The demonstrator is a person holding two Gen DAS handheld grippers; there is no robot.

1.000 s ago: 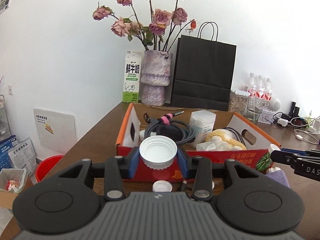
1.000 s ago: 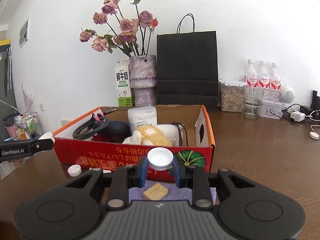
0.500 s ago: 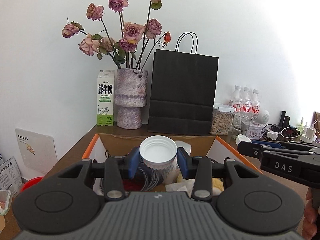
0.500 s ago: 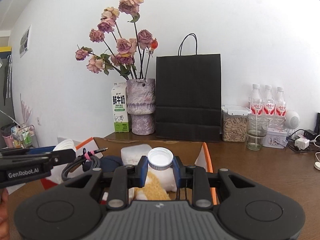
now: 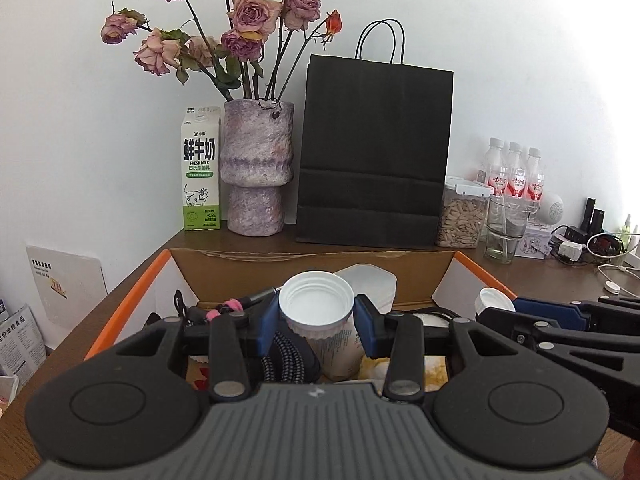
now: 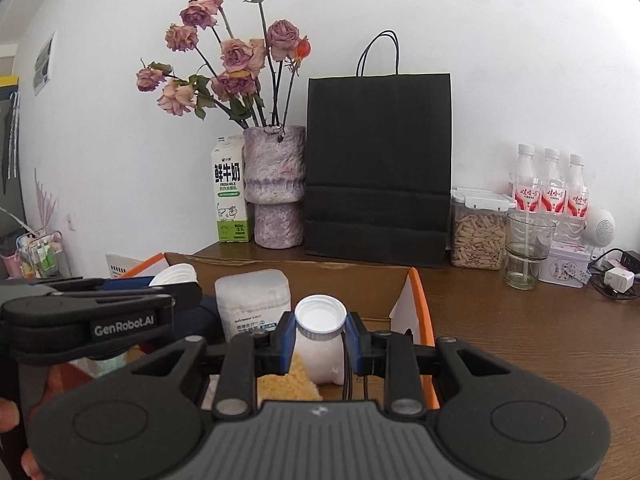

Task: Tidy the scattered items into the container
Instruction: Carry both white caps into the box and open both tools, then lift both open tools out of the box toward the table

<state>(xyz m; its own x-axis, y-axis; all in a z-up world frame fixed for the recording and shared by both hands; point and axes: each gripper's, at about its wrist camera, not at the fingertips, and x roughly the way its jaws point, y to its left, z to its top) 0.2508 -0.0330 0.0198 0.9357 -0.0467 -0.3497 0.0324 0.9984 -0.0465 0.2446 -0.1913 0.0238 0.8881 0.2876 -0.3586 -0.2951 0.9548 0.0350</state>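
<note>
My left gripper (image 5: 317,322) is shut on a wide white cap (image 5: 316,304), its blue pads pressing both sides. It hangs over the inside of the orange-rimmed cardboard box (image 5: 132,300). My right gripper (image 6: 320,338) is shut on a smaller white cap (image 6: 320,314), over the right half of the box (image 6: 421,292). Each gripper shows at the edge of the other's view, side by side. In the box lie a black braided cable (image 5: 288,354), a white swab tub (image 6: 252,300) and a yellow sponge-like piece (image 6: 288,382).
Behind the box stand a milk carton (image 5: 201,168), a purple vase of dried roses (image 5: 256,168) and a black paper bag (image 5: 376,152). At the right are a seed jar (image 6: 478,236), a glass (image 6: 528,252), three bottles (image 6: 552,184) and chargers with cables (image 5: 572,248).
Both grippers have moved forward from in front of the box to above its inside, each still holding its cap. The box's red front wall has dropped out of view.
</note>
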